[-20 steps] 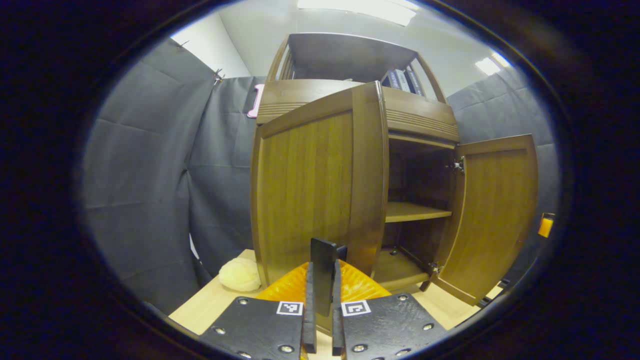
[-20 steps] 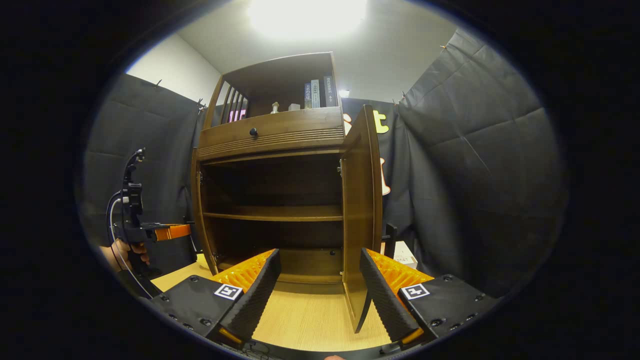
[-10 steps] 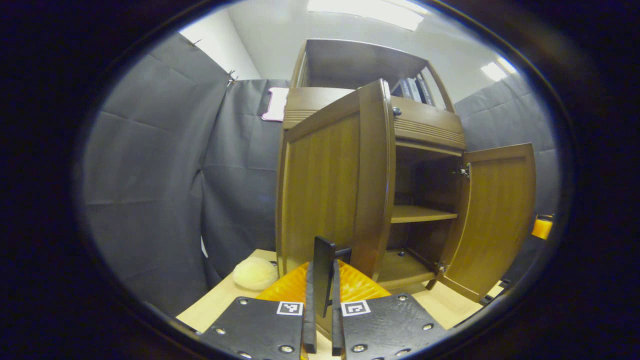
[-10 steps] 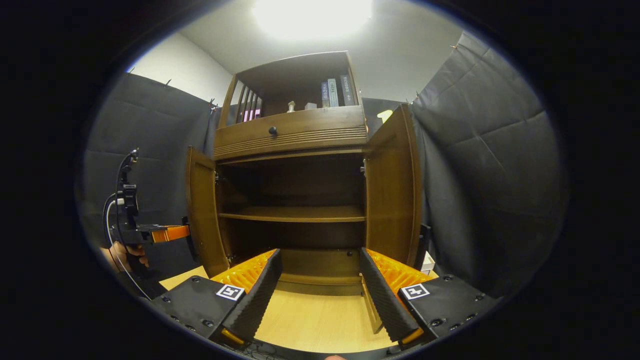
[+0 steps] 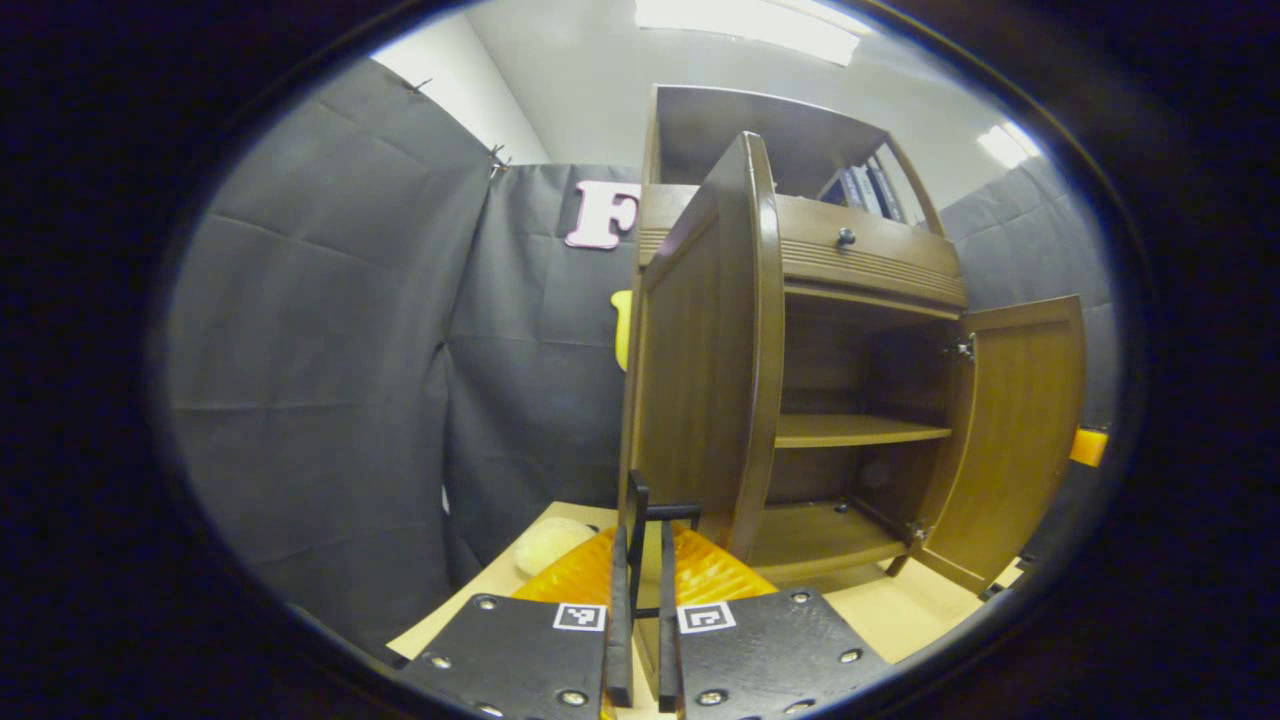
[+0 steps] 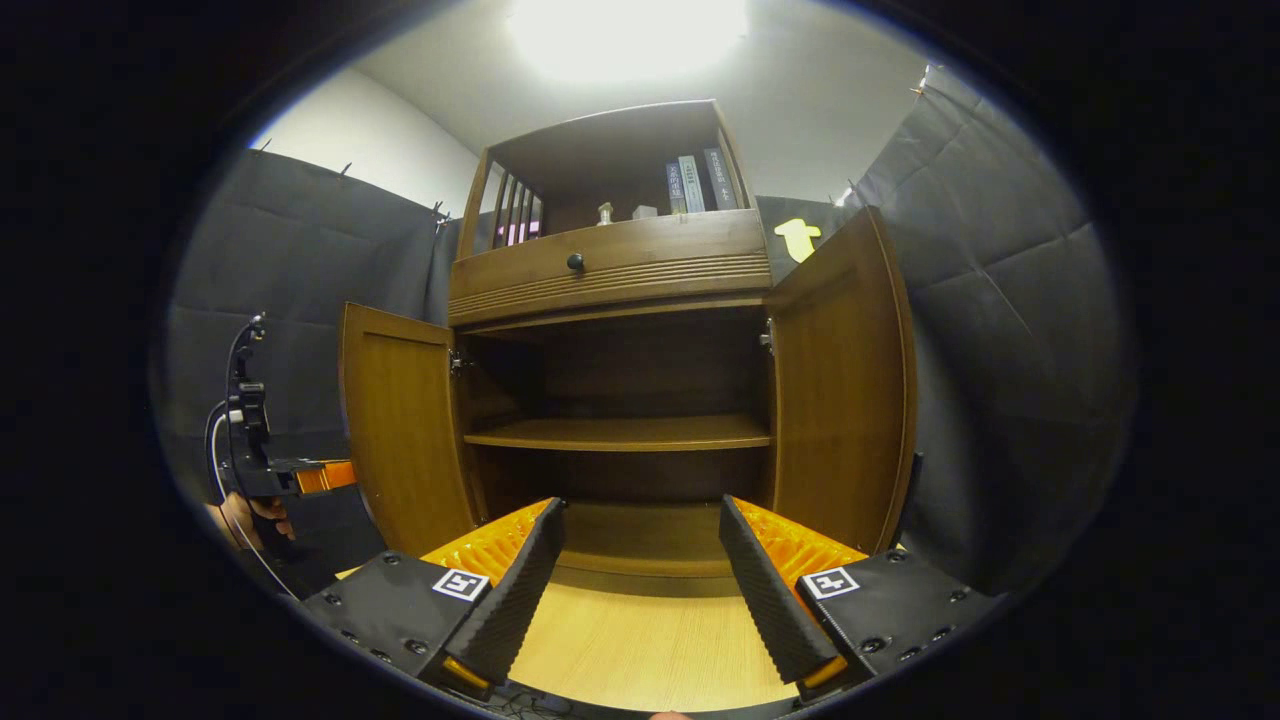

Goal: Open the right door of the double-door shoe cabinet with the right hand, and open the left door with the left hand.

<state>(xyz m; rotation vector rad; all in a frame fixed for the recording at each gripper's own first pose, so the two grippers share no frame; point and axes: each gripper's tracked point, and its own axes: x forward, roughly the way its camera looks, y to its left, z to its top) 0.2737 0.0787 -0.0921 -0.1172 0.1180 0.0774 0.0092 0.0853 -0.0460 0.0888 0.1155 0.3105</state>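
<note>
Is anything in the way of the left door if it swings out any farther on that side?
Nothing visible blocks it. The left door already stands wide open, with the left gripper at its edge. A pale soft object lies on the table beside the cabinet, apart from the door.

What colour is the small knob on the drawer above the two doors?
The knob is black, seen best in the right gripper view.
</note>
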